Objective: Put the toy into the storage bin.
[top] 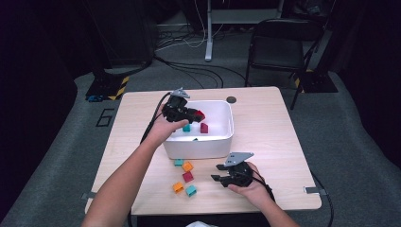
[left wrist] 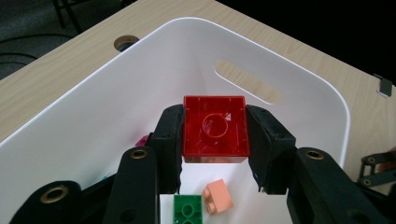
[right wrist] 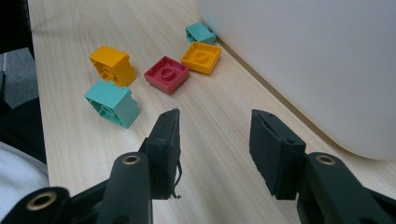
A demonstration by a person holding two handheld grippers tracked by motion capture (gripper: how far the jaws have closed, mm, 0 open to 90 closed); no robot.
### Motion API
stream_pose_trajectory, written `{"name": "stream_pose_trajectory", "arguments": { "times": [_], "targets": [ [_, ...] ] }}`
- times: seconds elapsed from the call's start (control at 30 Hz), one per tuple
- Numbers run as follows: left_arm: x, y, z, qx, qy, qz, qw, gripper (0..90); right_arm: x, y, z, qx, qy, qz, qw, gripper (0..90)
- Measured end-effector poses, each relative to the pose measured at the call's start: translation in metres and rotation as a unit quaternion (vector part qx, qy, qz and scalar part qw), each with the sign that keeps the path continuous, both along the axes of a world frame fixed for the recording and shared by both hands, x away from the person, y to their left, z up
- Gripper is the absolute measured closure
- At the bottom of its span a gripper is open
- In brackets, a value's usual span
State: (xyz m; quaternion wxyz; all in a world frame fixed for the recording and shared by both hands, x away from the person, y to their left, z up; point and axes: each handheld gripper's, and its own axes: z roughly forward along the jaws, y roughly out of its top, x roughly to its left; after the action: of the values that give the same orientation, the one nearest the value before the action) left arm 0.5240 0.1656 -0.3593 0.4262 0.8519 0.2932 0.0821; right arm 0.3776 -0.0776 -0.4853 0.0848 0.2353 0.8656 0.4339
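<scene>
My left gripper (left wrist: 215, 140) clamps the red brick (left wrist: 215, 128) over the white bin (left wrist: 299, 74), at twelve o'clock from my jaws. It's square, no long axis; its hollow underside faces me. My right gripper (right wrist: 215, 140) hangs open, empty.

Bin (top: 222, 142) mid-table (top: 265, 156), blocks (top: 203, 127) inside it, loose blocks (top: 188, 177) on table before it
</scene>
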Motion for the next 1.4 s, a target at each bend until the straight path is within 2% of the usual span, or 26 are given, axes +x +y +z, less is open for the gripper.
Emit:
{"name": "stream_pose_trajectory", "arguments": {
  "times": [0.13,0.33,0.5,0.67,0.77,0.83,1.03,1.2,1.4],
  "targets": [
    [0.012,-0.005,-0.009,-0.003,0.006,0.003,1.0,58.5,0.0,0.001,-0.001,-0.002,0.0,0.003,1.0,52.7],
    [0.02,-0.007,-0.016,-0.009,0.015,0.007,0.9998,58.5,0.0,0.001,-0.001,0.0,0.002,0.003,1.0,52.7],
    [0.025,-0.012,-0.025,0.012,0.017,0.009,0.9997,58.4,0.0,0.0,-0.001,0.001,0.004,0.0,1.0,52.7],
    [0.026,-0.015,-0.027,0.028,0.014,0.013,0.9994,58.2,0.0,0.0,-0.001,0.001,0.004,0.001,1.0,52.7],
    [0.026,-0.015,-0.028,0.033,0.021,0.015,0.9991,56.4,0.0,0.0,-0.001,0.002,0.003,0.001,1.0,52.7],
    [0.025,-0.014,-0.027,0.036,0.022,0.018,0.999,53.0,0.0,0.0,-0.001,0.002,0.003,0.001,1.0,52.7],
    [0.015,-0.007,-0.016,0.035,0.01,0.017,0.9992,52.8,0.001,0.0,-0.001,0.001,0.0,0.003,1.0,52.7],
    [-0.002,0.006,0.002,0.026,-0.013,0.011,0.9995,53.2,0.001,0.0,-0.002,0.001,0.002,0.002,1.0,52.7],
    [-0.018,0.023,0.017,0.02,-0.02,0.013,0.9995,53.9,0.001,0.002,-0.002,0.001,0.003,0.001,1.0,52.6]
  ]
}}
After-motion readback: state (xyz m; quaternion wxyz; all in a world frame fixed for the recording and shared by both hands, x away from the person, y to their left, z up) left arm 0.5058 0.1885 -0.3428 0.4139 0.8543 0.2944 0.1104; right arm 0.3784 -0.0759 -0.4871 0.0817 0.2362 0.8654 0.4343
